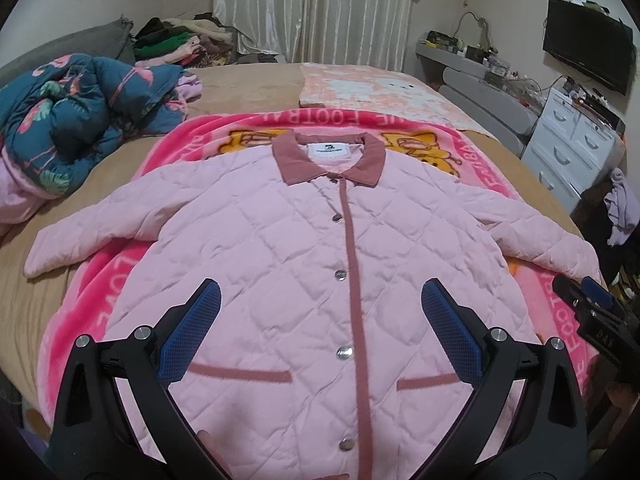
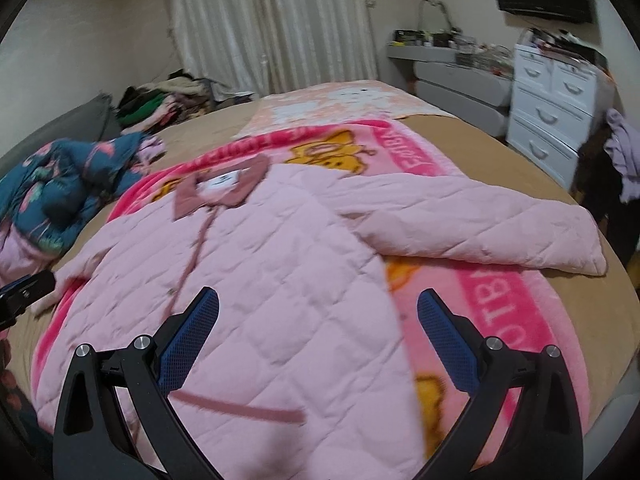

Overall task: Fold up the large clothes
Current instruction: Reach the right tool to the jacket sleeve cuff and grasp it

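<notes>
Right wrist view: the right gripper (image 2: 318, 336), jaws wide apart, above a pink quilted jacket (image 2: 256, 280) lying flat, front up, on a pink blanket (image 2: 496, 304), its collar (image 2: 218, 196) toward eleven o'clock, one sleeve (image 2: 480, 228) extended toward three o'clock, and a white dresser (image 2: 552, 96) at two o'clock.

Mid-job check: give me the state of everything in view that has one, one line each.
Left gripper: open, empty, over the jacket front.
Right gripper: open, empty, over the jacket's right side.
Pink quilted jacket: laid flat, front up, snapped shut, unfolded.
Sleeves: both spread outward.
Collar: lying flat, label showing.
Pink blanket: spread under the jacket.
Blue flamingo quilt: bunched up.
Curtains: drawn.
TV: off.
</notes>
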Demonstrator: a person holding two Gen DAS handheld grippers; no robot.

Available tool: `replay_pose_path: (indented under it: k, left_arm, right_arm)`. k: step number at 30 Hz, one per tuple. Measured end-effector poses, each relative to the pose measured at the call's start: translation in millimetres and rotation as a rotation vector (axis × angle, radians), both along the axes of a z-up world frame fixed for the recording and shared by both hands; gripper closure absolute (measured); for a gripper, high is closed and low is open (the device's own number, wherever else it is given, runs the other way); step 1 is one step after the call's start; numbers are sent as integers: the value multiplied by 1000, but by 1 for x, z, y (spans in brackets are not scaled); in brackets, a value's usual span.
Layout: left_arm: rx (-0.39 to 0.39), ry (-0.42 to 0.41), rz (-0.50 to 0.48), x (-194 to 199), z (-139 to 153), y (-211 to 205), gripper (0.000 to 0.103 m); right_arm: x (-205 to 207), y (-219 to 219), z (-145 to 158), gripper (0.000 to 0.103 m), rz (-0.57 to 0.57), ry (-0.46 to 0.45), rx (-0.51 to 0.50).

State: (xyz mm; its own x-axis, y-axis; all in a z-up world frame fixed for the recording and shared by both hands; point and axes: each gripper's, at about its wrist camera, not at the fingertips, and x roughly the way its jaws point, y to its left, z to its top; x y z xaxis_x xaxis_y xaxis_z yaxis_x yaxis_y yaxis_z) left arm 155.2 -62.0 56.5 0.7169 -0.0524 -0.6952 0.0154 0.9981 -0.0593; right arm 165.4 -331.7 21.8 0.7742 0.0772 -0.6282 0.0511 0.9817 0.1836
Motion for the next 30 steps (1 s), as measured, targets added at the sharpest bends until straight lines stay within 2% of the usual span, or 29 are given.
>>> replay_pose_path:
  k: [12, 19, 24, 30]
  left_arm:
    - [42, 46, -24, 46, -12, -39, 9]
    - [-16, 68, -51, 68, -22, -56, 9]
    - [12, 98, -58, 85, -34, -76, 9]
    - [-3, 126, -81, 98, -51, -94, 9]
  right_arm:
    - [26, -86, -16, 4, -201, 19, 30]
    - [32, -130, -29, 4, -291, 35, 63]
    - [36, -164, -43, 4, -361, 66, 107]
    - [39, -207, -63, 4, -456, 119, 200]
